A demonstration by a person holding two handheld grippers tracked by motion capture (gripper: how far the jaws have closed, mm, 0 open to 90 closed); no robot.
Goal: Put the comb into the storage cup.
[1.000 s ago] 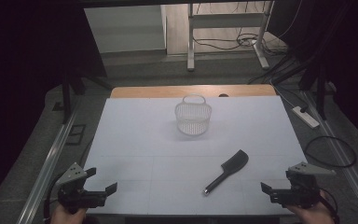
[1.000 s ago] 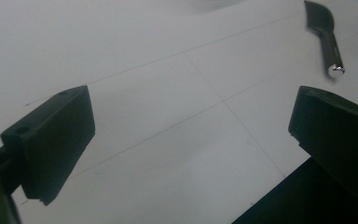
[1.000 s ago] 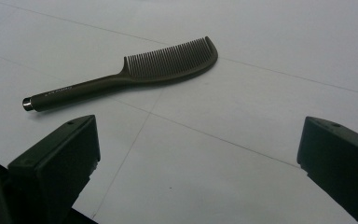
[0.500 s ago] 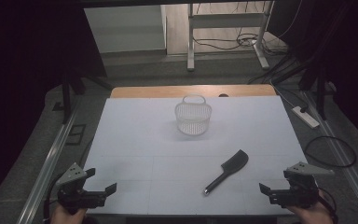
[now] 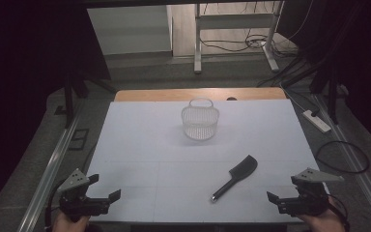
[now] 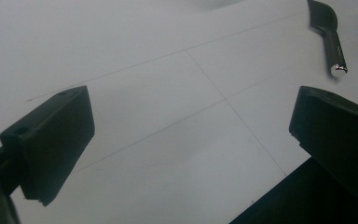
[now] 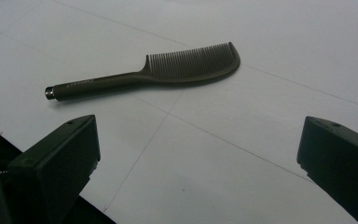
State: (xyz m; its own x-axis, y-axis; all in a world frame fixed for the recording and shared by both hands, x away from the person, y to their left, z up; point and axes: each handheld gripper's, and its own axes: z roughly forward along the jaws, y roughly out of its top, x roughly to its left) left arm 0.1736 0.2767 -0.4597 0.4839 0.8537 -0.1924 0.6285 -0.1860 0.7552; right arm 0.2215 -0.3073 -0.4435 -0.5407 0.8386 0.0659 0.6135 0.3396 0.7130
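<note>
Wire basket [image 5: 200, 121] upright, comb [image 5: 234, 177] outside — well apart

light: dim overall, white table [image 5: 140, 140] was the brightest area | surroundings: nearly black at both sides | shadows: soft, faint beside the basket [image 5: 200, 122] | glare: small glint on the comb [image 7: 158, 72] handle tip | focus: near jaws soft, comb teeth sharp

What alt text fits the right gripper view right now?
A dark comb lies flat on the white table, handle pointing left, teeth facing away from the camera. The right tongs stand open in the foreground, short of the comb and holding nothing.
</note>
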